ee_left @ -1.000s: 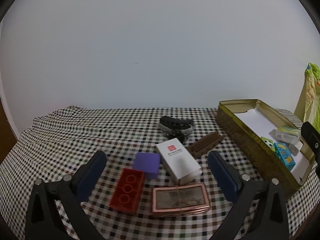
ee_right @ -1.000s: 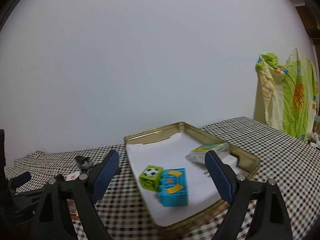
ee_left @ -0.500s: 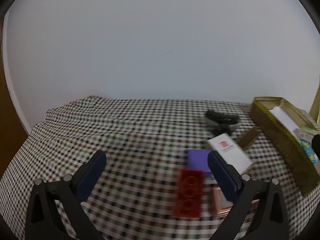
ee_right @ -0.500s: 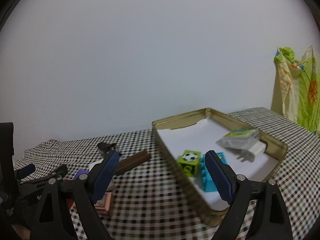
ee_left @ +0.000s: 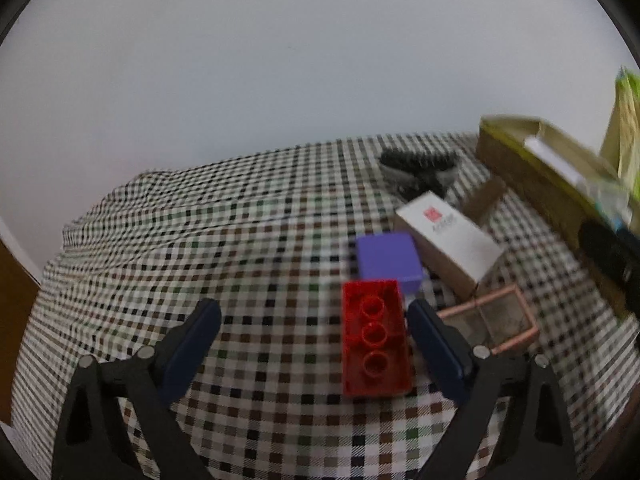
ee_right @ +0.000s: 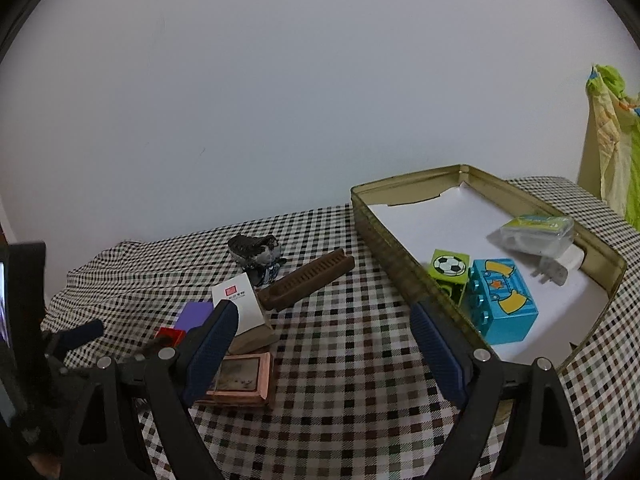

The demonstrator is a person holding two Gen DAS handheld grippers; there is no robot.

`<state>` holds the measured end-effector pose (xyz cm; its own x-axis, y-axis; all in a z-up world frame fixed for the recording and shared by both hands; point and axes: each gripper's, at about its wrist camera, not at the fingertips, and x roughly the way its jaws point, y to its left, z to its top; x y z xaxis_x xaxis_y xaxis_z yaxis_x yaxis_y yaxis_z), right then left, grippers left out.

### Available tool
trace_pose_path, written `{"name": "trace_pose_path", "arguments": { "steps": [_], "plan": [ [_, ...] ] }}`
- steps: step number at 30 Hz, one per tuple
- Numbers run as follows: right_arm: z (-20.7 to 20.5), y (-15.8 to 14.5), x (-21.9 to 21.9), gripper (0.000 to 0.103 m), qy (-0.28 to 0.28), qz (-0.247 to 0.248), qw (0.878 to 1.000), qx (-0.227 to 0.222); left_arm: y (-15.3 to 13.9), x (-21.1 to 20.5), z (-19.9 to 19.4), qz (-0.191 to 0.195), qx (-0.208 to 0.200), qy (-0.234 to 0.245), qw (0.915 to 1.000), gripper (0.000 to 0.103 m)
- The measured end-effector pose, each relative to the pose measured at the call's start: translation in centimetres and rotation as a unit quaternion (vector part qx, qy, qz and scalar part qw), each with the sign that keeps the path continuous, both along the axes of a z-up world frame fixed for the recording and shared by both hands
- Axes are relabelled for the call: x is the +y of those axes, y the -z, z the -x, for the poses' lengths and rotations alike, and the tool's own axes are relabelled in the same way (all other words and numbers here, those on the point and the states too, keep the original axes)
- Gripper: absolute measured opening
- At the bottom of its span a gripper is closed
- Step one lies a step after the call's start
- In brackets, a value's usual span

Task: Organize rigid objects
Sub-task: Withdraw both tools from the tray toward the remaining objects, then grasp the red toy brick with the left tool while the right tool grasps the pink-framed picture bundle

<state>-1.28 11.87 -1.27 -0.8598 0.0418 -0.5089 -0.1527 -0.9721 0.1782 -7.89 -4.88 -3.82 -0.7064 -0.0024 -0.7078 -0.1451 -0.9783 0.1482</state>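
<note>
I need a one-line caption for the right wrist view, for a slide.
Open right hand-held gripper above the checkered tablecloth, with the gold tin holding toy blocks to its right.

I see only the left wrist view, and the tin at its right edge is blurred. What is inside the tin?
Observer: The right wrist view shows the tin clearly: a green football block and a blue block lie side by side in it.
Operator: Is anything else in there?
Observer: Yes, a white plug and a clear packet lie farther back, on the white lining.
Operator: Is the right gripper holding something?
Observer: No, the right gripper is open and holds nothing.
</note>
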Motion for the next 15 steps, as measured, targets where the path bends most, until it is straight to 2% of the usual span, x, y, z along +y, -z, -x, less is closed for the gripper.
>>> {"name": "trace_pose_path", "arguments": {
  "steps": [2,6,8,10,11,12,14,15],
  "plan": [
    [0.2,0.2,0.2,0.089,0.001,0.007,1.000,-0.006,0.4,-0.1,0.4,-0.004,-0.014,0.000,0.9999,0.092],
    [0.5,0.5,0.3,0.089,-0.004,0.018,1.000,-0.016,1.3,-1.4,1.4,-0.045,-0.062,-0.012,0.9970,0.083],
    [0.6,0.6,0.1,0.089,-0.010,0.017,1.000,-0.022,1.5,-1.7,1.6,-0.069,-0.072,-0.013,0.9949,0.080],
    [0.7,0.7,-0.2,0.089,-0.015,0.015,0.999,-0.025,1.4,-1.6,1.6,-0.070,-0.071,-0.009,0.9950,0.077],
    [0.8,0.7,-0.4,0.089,-0.018,0.014,0.999,-0.027,1.3,-1.4,1.6,-0.070,-0.069,-0.005,0.9952,0.068],
    [0.9,0.8,-0.6,0.089,-0.023,0.013,0.999,-0.030,1.2,-1.3,1.6,-0.070,-0.066,-0.001,0.9954,0.053],
    [1.2,1.1,-1.2,0.089,-0.034,0.012,0.998,-0.042,1.0,-1.2,1.4,-0.070,-0.060,0.005,0.9957,0.031],
    [1.4,1.2,-1.4,0.089,-0.037,0.011,0.998,-0.048,1.1,-1.1,1.3,-0.070,-0.060,0.004,0.9958,0.031]
  ]
}}
